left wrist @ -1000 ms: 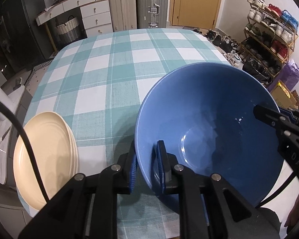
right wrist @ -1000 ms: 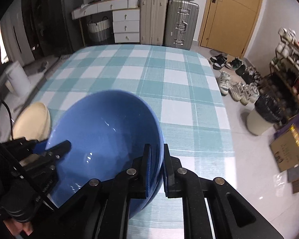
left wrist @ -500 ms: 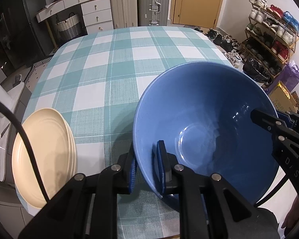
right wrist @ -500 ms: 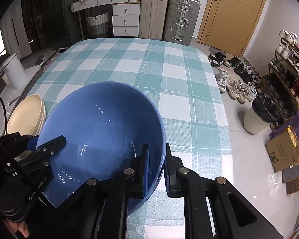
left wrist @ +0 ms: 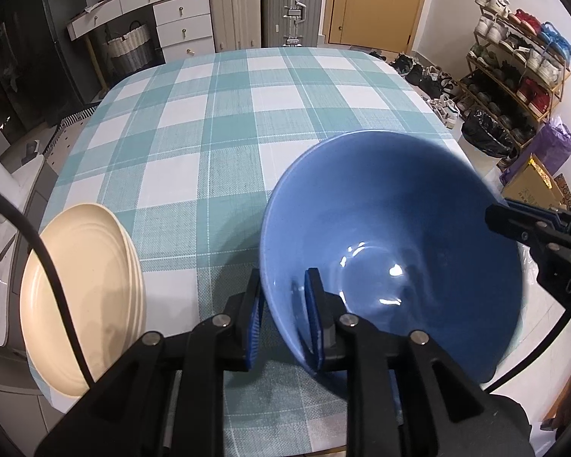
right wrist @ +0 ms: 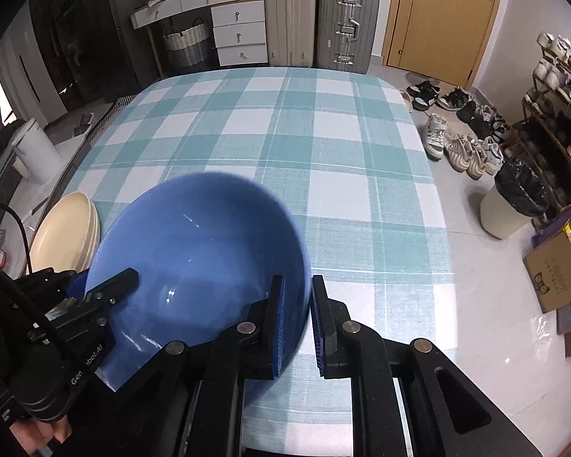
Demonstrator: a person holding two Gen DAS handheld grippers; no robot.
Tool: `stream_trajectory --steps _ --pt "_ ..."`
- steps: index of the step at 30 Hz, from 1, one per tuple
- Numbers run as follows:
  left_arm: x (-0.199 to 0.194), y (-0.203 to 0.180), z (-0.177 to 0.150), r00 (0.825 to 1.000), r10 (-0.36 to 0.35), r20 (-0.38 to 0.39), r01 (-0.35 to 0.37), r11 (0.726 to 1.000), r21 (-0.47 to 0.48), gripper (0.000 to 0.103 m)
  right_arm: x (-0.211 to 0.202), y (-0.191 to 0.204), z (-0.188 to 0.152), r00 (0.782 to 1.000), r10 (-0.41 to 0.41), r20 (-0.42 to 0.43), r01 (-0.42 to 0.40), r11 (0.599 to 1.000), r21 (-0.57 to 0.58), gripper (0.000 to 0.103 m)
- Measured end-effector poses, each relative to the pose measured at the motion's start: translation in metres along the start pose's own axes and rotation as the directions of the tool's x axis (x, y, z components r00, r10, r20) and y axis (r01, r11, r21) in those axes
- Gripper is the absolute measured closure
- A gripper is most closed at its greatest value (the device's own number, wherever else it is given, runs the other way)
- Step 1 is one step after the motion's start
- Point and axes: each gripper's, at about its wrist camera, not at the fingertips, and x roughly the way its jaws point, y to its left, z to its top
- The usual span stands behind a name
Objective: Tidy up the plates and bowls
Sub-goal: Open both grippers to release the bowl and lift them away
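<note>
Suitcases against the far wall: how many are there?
2. A beige suitcase stands left of a silver suitcase, side by side between the white drawers and the wooden door.

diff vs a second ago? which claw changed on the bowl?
The left claw has just been opening: its pads now stand apart from the blue bowl wall, which is still between them. The right claw stays clamped on the opposite rim. The bowl sits slightly further right in the left view. The cream plates at the table's left edge have not moved.
</note>
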Motion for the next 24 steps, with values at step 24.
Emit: stream_trajectory --steps 24 --pt "-0.017 0.014 -0.005 0.998 0.023 0.063 -0.022 1.0 -0.02 0.058 -0.021 -0.005 -0.013 0.985 0.094 0.143 -0.102 0.993 0.053 0.075"
